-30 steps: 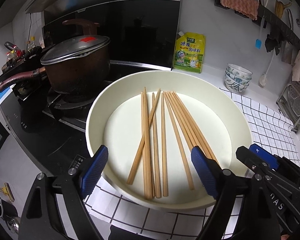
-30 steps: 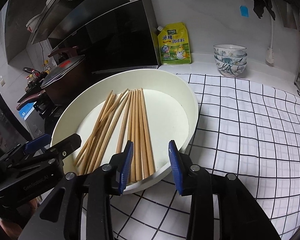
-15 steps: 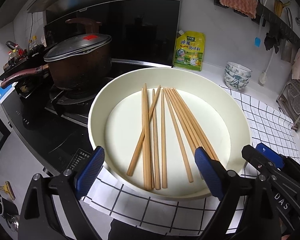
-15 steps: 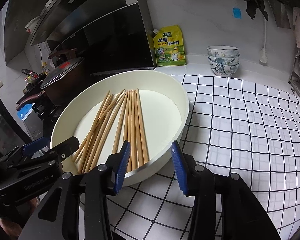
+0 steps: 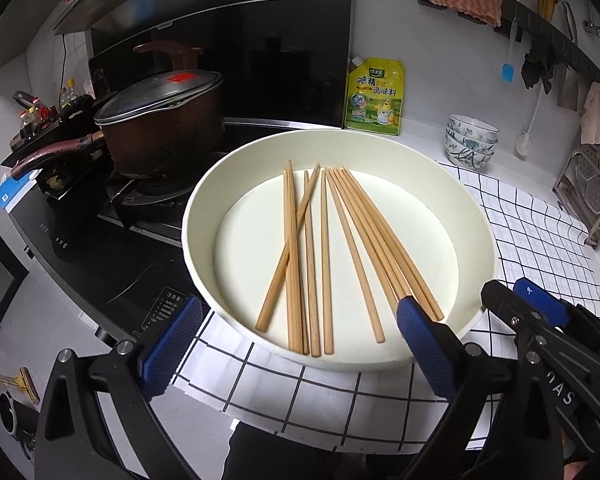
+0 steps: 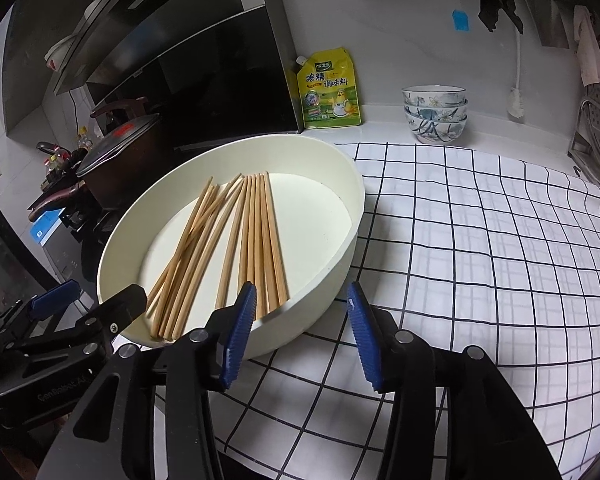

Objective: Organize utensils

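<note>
Lying loose in the wide cream basin (image 5: 196, 224) are the wooden chopsticks (image 5: 324, 256), about a dozen of them, fanned out across its flat bottom with one stick crossing slantwise over the leftmost few. The basin sits at the left edge of a white cloth with a black grid (image 6: 480, 240) spread over the desk, right beside the black stove (image 5: 112, 252).

The left tool (image 5: 296, 344) hovers at the near rim of the basin, its blue-padded fingers (image 5: 172, 344) spread wide and gripping nothing; the right-hand pad overlaps the ends of the rightmost sticks in the view, though I cannot tell whether it touches them. The right tool (image 6: 300, 332) is just beside it, at the basin's near right rim, its jaws parted to a moderate gap and also empty.

On the stove stands a dark pot with a lid (image 5: 160, 124). Against the back wall leans a yellow seasoning pouch (image 5: 374, 100), and near it a stack of patterned bowls (image 6: 435, 114).
</note>
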`<state>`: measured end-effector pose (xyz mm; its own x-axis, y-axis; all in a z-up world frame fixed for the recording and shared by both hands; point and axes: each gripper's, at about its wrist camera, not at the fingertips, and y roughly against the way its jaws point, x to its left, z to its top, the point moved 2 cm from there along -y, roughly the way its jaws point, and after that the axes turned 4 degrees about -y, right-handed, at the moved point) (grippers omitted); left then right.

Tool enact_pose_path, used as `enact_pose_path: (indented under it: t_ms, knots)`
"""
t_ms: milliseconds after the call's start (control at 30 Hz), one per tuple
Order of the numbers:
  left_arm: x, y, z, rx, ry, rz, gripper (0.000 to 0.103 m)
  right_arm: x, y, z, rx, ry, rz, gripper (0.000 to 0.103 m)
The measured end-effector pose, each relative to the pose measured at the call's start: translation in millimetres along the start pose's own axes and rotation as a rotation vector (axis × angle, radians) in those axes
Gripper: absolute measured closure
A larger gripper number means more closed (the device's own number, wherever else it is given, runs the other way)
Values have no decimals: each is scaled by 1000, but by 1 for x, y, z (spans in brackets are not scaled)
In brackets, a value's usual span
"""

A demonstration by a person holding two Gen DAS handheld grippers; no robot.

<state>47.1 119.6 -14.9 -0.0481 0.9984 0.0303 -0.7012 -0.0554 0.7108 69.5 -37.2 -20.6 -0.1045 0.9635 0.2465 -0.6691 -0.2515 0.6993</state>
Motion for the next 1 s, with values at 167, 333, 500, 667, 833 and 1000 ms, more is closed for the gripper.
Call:
enact_pose_path:
  t_ms: [167, 333, 500, 667, 833, 1000]
  knots:
    - [2, 1, -2, 7, 2, 14, 6, 0, 1, -1, 3, 0, 1, 57]
    - [5, 1, -5, 11, 13, 21, 6, 2, 3, -2, -1, 0, 4, 54]
    - [6, 0, -7, 23, 22, 24, 6, 3, 4, -4, 0, 1, 1, 54]
    - [9, 1, -7, 18, 29, 44, 6, 5, 5, -5, 4, 3, -5, 54]
    - [10, 1, -6, 17, 25, 59, 6, 7, 4, -5, 7, 11, -2, 54]
    - [12, 1, -6, 14, 34, 60, 6, 8, 3, -5, 10, 15, -1, 54]
